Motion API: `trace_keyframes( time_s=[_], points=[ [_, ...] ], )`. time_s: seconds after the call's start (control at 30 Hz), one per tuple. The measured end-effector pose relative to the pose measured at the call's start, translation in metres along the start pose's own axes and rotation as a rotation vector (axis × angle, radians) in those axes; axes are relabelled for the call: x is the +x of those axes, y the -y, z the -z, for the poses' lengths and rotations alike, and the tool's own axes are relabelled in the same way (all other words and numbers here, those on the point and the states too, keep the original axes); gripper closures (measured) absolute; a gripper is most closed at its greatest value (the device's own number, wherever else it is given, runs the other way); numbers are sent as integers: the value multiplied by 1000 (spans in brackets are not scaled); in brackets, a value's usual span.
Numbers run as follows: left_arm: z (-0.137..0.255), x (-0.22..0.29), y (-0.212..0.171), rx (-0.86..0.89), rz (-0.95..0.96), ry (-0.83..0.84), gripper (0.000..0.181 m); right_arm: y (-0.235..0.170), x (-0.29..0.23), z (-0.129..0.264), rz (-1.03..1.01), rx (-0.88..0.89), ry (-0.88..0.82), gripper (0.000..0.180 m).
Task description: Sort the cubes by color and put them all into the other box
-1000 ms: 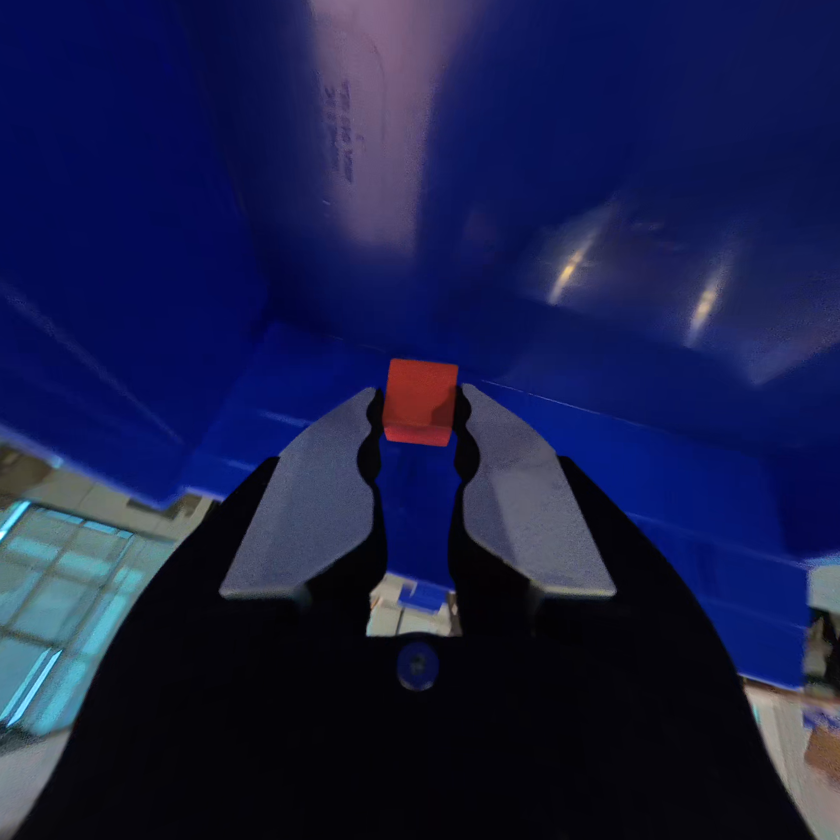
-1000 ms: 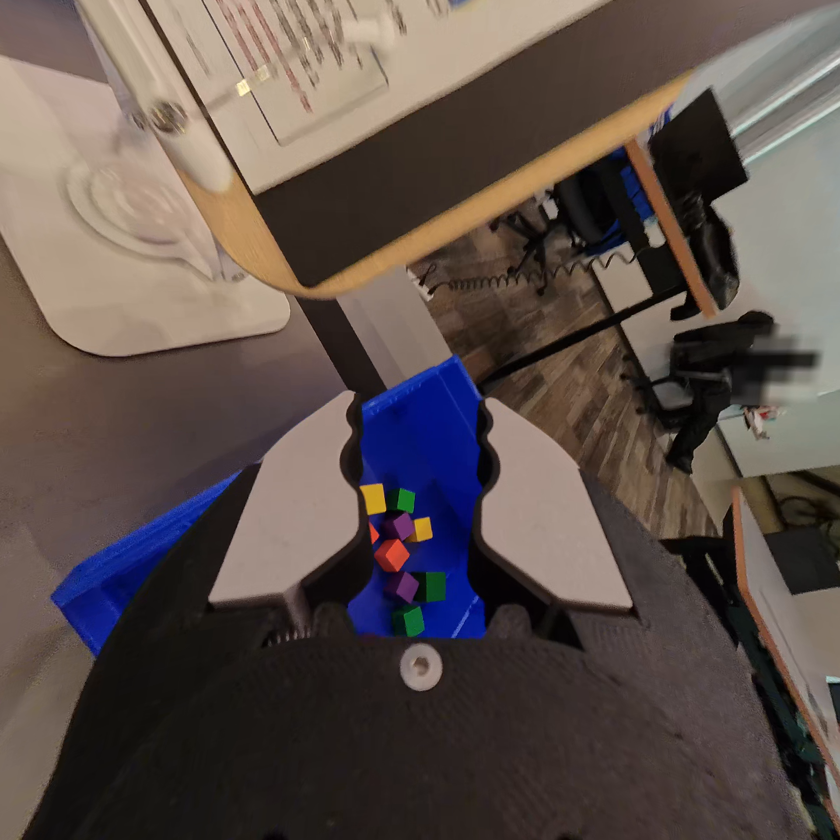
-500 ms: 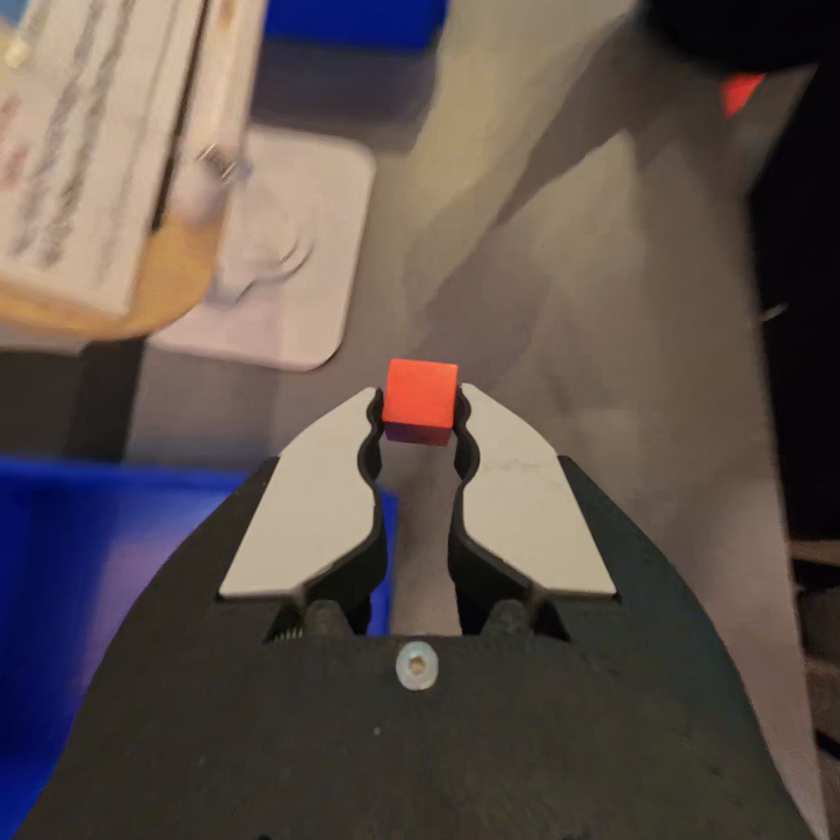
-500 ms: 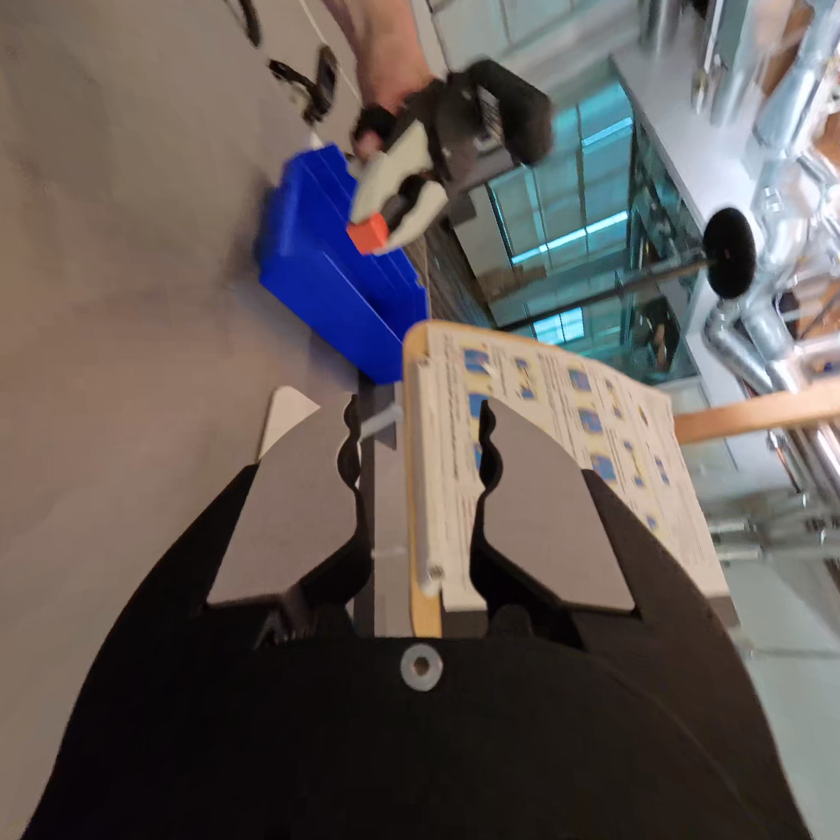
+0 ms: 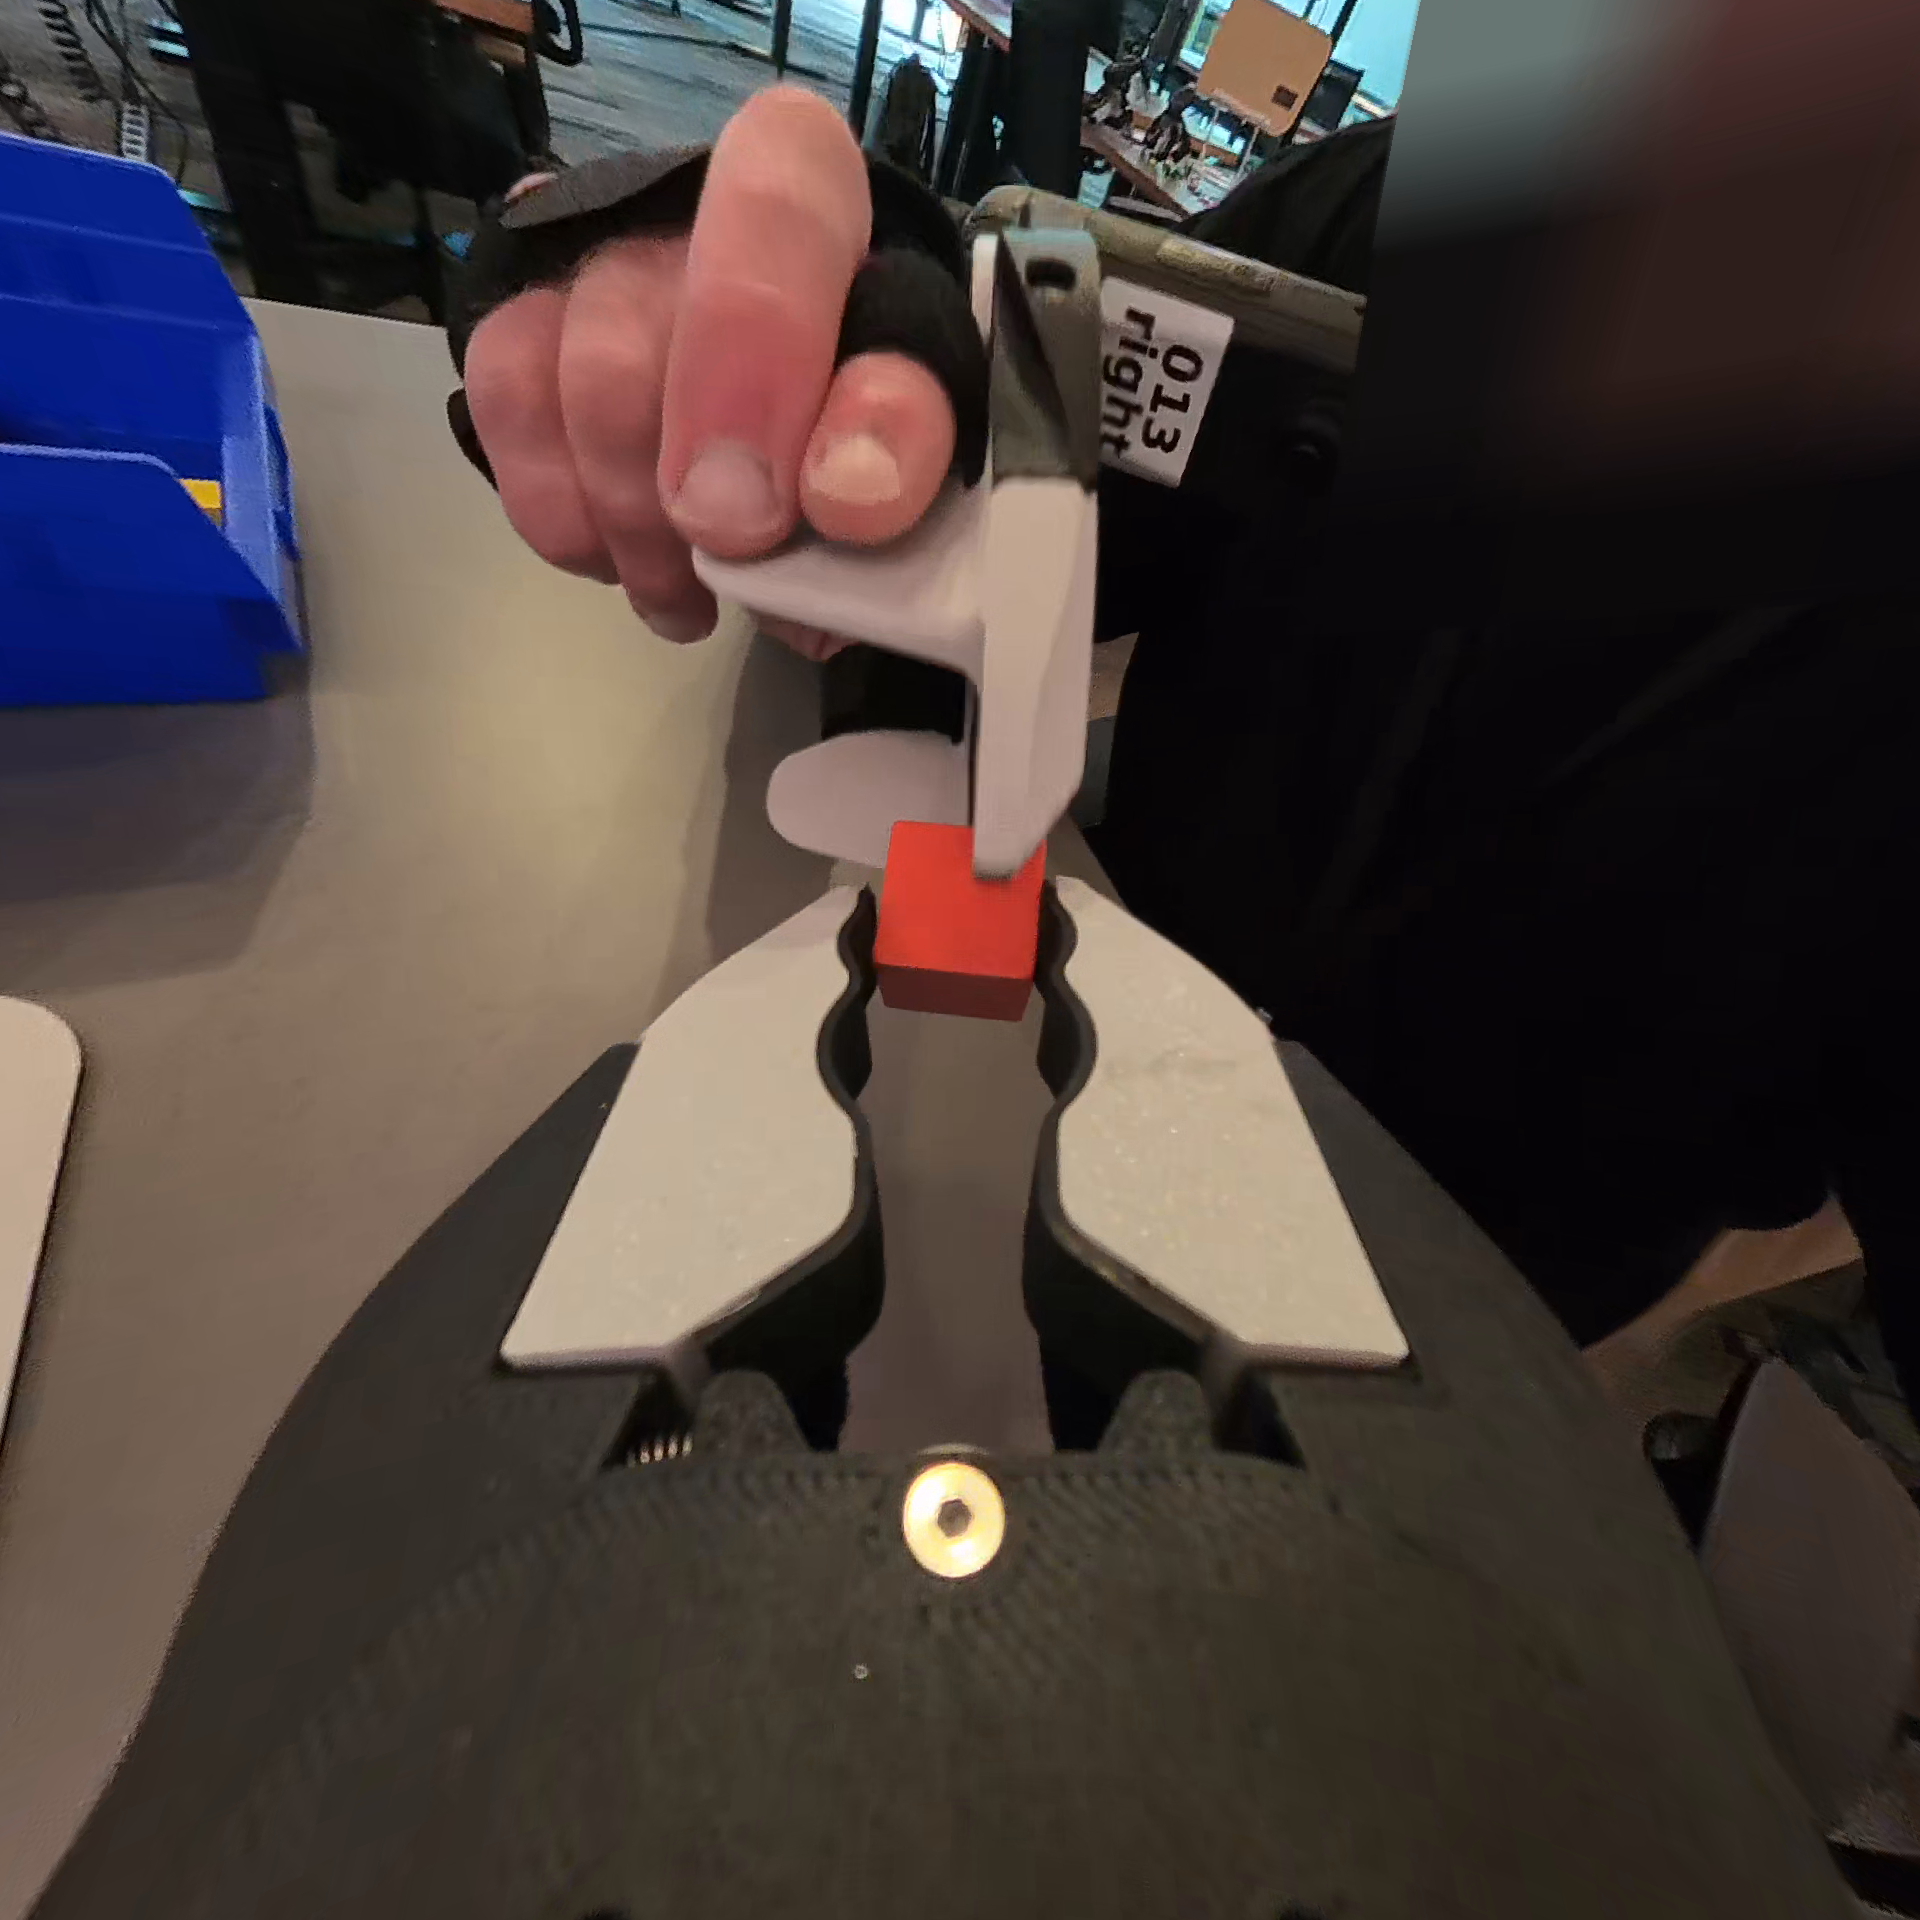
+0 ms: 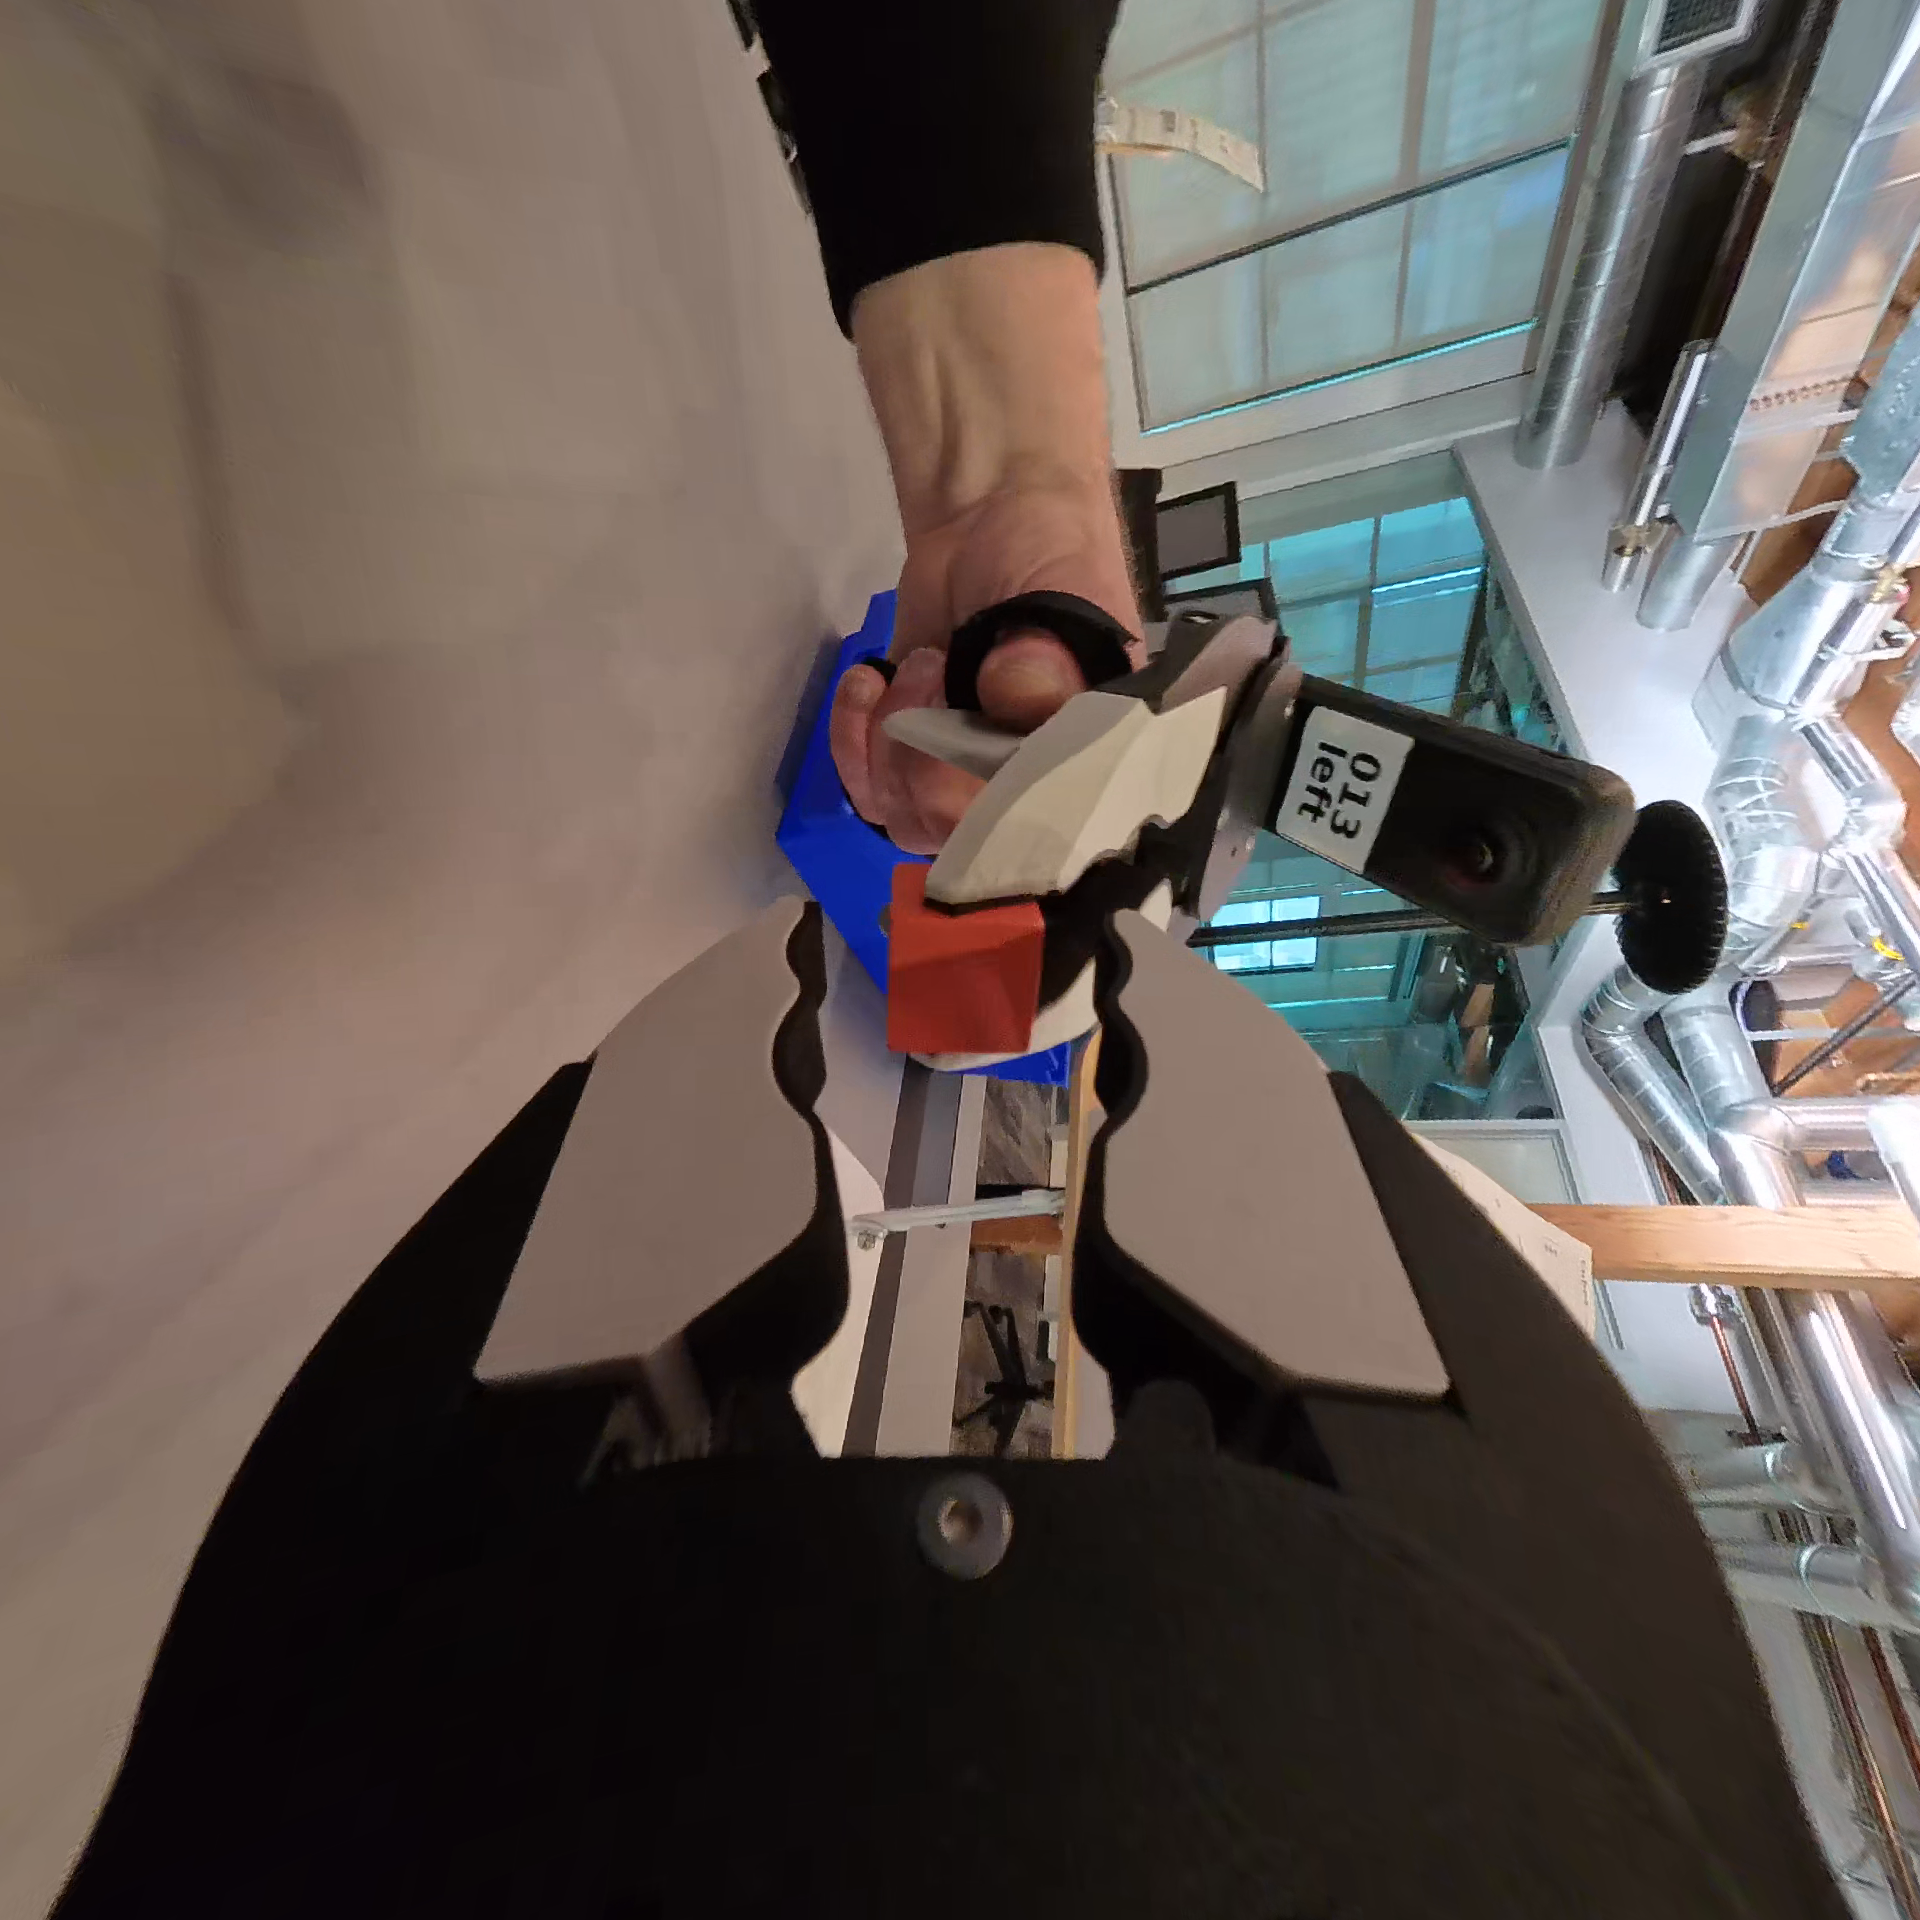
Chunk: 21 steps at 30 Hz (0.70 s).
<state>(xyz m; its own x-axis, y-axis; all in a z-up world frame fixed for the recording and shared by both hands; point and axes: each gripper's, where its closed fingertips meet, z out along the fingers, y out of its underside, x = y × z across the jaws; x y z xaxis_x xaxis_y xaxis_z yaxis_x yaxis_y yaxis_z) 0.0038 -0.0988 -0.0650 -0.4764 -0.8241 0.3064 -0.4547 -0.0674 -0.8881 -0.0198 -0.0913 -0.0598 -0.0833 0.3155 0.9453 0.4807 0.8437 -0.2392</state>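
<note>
My left gripper is shut on a red cube and holds it in the air above the grey table. The right gripper, held by a hand, faces it nose to nose, with one fingertip against the cube's top far edge. In the right wrist view my right gripper is open, its tips on either side of the red cube with gaps left and right. The left gripper clamps the cube from above and below. A blue box stands at the far left, with a yellow cube showing in it.
A blue box shows behind the held cube in the right wrist view. A white base plate lies at the table's left edge. A wooden sign board on a grey post stands beyond. A person in dark clothing is close on the right. The tips of both grippers are at nearly the same place.
My left gripper has carried the red cube out of the blue box and over the table. My right gripper has swung round from the cube box and now brackets the held cube.
</note>
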Motion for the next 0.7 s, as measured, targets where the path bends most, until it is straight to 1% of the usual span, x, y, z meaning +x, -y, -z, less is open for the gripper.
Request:
trace_keyframes(
  time_s=[0.13, 0.2, 0.27, 0.33, 0.37, 0.43, 0.53, 0.6, 0.7],
  points=[
    [-10, 1, 1, -2, 7, -27, 152, -4, -6, 2, -4, -16, 48, 151],
    [-11, 2, 4, 35, 29, -36, 152, -4, -6, 4, -24, -23, 62, 151],
    [-9, 1, 9, 77, 53, -36, 152, -6, -1, 8, -11, -32, 41, 151],
    [0, -1, 10, 81, 38, 9, 145, -10, 12, 18, -43, -33, 13, 151],
    [8, -2, 11, 88, 20, 45, 149, -17, 23, 26, -58, -49, -12, 151],
    [26, -6, 10, 92, -42, 160, 181, -44, 47, 46, -103, -109, -70, 151],
    [60, -19, -1, 79, -58, 391, 181, -111, 81, 84, -194, -264, -172, 151],
    [78, -21, -10, 89, -64, 490, 181, -164, 95, 114, -266, -388, -241, 151],
    [101, -26, -31, 65, -42, 649, 181, -235, 97, 156, -454, -531, -283, 151]
  ],
)
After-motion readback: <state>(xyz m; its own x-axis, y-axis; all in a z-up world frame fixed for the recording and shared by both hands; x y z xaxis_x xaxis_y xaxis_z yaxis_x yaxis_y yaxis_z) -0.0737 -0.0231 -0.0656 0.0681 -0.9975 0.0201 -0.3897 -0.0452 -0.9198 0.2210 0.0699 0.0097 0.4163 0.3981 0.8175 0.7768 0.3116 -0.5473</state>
